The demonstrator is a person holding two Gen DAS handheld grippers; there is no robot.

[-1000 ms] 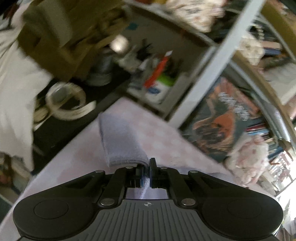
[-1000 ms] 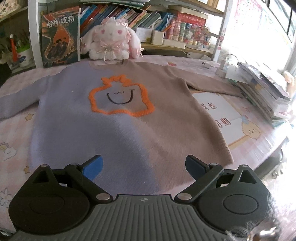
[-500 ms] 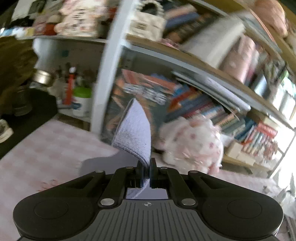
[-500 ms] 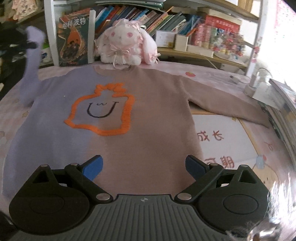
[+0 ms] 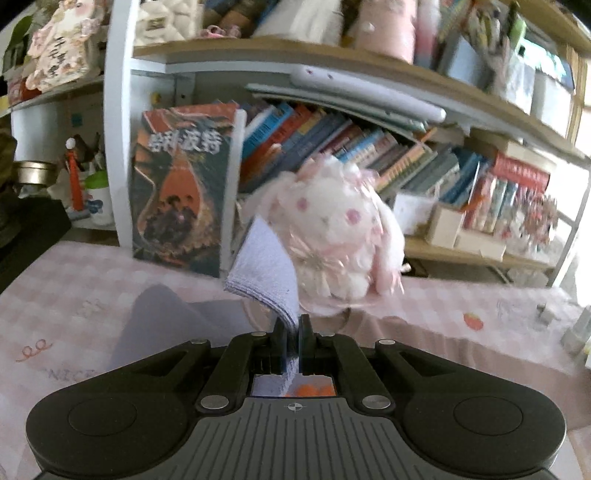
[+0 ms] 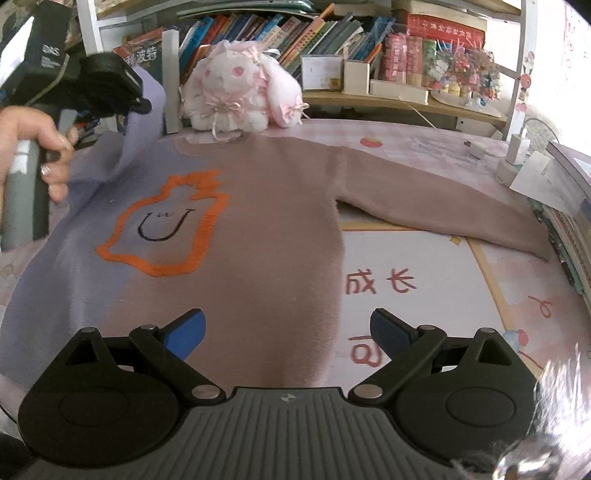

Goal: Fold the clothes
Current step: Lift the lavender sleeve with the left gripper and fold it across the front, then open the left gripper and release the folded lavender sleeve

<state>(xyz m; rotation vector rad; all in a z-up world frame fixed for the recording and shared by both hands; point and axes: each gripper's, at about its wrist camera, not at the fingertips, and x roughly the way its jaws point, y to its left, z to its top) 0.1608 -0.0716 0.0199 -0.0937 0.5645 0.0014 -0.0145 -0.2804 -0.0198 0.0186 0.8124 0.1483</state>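
Room: bookshelves (image 6: 295, 29) crammed with books behind a bench (image 6: 424, 266) covered in a pink checked cloth with cartoon prints, plus a fluffy white-and-pink plush bunny (image 6: 236, 92) sitting at the back edge.
Sweater: the sweater (image 6: 258, 229) lies face up and flat on the bench, neck toward the bunny, hem toward the right wrist camera. Lilac on one side fading into dusty pink-brown on the other, with an orange fuzzy outline and a little smiley face on the chest.
Left gripper: the left gripper (image 5: 291, 332) is clamped on the lilac sleeve cuff (image 5: 264, 273), which stands up out of the jaws in a soft curl. In the right wrist view you can see a hand (image 6: 40, 147) holding that gripper up over the sweater's lilac shoulder.
Right gripper: the right gripper (image 6: 288, 332) is wide open, nothing in it, hovering over the hem.
Other sleeve: the pink-brown sleeve (image 6: 443, 206) is stretched straight out across the bench.
Step, my guess: folding the lilac sleeve in across the body.
Next move needs: laying the cuff down flat on the chest without bunching, then letting go.
Feel: thick, fuzzy knit, floppy, so it'll sag and drag rather than hold a crease.
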